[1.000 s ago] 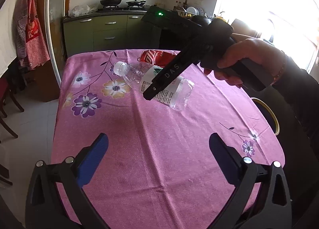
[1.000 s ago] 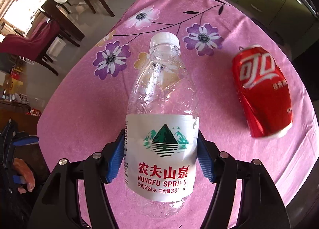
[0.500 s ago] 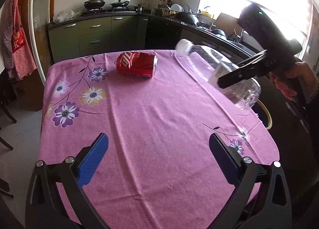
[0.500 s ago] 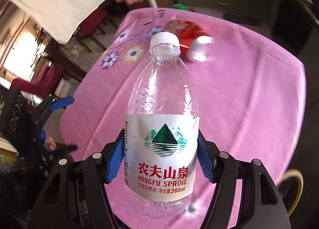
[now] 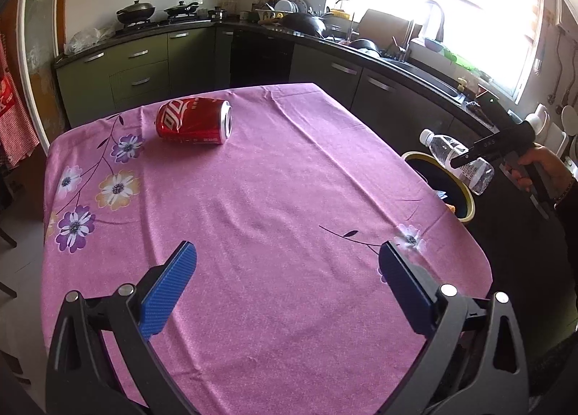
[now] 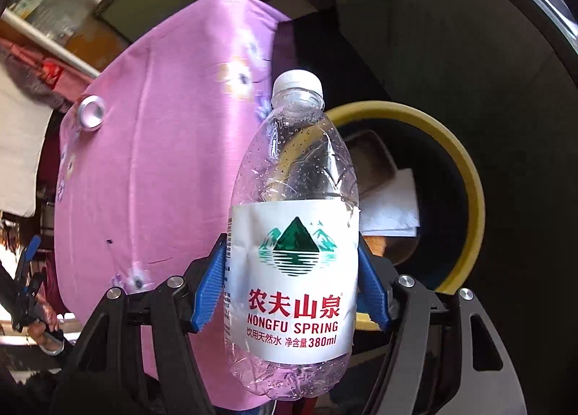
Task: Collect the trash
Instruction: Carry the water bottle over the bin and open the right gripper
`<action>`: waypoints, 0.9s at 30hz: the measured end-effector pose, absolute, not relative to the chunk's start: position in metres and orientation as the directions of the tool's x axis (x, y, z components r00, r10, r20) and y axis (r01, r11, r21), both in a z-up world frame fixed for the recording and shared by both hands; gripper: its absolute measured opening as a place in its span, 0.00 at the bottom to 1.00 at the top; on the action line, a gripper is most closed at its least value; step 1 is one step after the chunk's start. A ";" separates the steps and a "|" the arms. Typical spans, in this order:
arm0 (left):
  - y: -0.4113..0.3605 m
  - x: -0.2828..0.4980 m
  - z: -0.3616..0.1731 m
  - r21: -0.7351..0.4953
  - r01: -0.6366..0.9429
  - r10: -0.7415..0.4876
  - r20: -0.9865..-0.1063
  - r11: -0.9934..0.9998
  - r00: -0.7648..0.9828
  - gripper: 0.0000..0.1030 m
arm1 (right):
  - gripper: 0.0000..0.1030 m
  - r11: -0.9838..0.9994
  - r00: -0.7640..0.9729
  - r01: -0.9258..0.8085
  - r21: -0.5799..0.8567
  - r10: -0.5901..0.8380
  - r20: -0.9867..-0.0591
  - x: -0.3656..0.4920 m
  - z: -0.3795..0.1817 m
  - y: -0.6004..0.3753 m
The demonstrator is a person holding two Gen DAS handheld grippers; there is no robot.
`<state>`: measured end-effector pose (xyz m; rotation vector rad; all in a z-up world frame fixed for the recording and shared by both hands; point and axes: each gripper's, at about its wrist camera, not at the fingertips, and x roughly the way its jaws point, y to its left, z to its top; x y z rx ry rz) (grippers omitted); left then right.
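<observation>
Tabletop (image 5: 274, 219): pink-purple cloth, purple, white and orange flower print with dark stems. Can (image 5: 193, 121): red, white lettering, silver end. Bottle (image 6: 292, 234): clear, white cap, white label with green mountain logo and red text. Bin (image 6: 466, 176): yellow rim, black inside. Both tools: black frames, blue pads (image 5: 169, 294).

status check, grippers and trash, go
Right gripper shut on water bottle, above yellow-rimmed bin. Left gripper open, empty. Red can on table. Nothing blocking.

table: bare tablecloth (image 5: 281, 234) between left gripper (image 5: 285, 270) and can (image 5: 193, 122), nothing in the way | bin: mouth (image 6: 466, 162) unlidded, paper scraps (image 6: 392, 205) inside, bottle (image 6: 292, 234) over near rim
</observation>
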<state>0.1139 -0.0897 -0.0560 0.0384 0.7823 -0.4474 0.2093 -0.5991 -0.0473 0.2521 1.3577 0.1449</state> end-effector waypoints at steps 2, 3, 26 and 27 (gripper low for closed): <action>-0.092 0.113 -0.056 -0.124 0.410 -0.376 -0.690 0.904 0.619 0.93 | 0.63 0.965 0.207 0.109 0.237 0.211 -0.955 0.210 -0.065 -0.623; -0.093 0.113 -0.056 -0.121 0.411 -0.374 -0.691 0.903 0.618 0.93 | 0.63 0.964 0.202 0.134 0.229 0.199 -0.959 0.211 -0.073 -0.633; -0.095 0.113 -0.060 -0.106 0.416 -0.363 -0.706 0.903 0.608 0.93 | 0.60 0.975 0.249 0.220 0.022 -0.034 -0.968 0.205 -0.133 -0.631; -0.095 0.113 -0.059 -0.104 0.417 -0.363 -0.706 0.903 0.608 0.93 | 0.61 0.976 0.251 0.216 0.013 -0.043 -0.967 0.202 -0.135 -0.629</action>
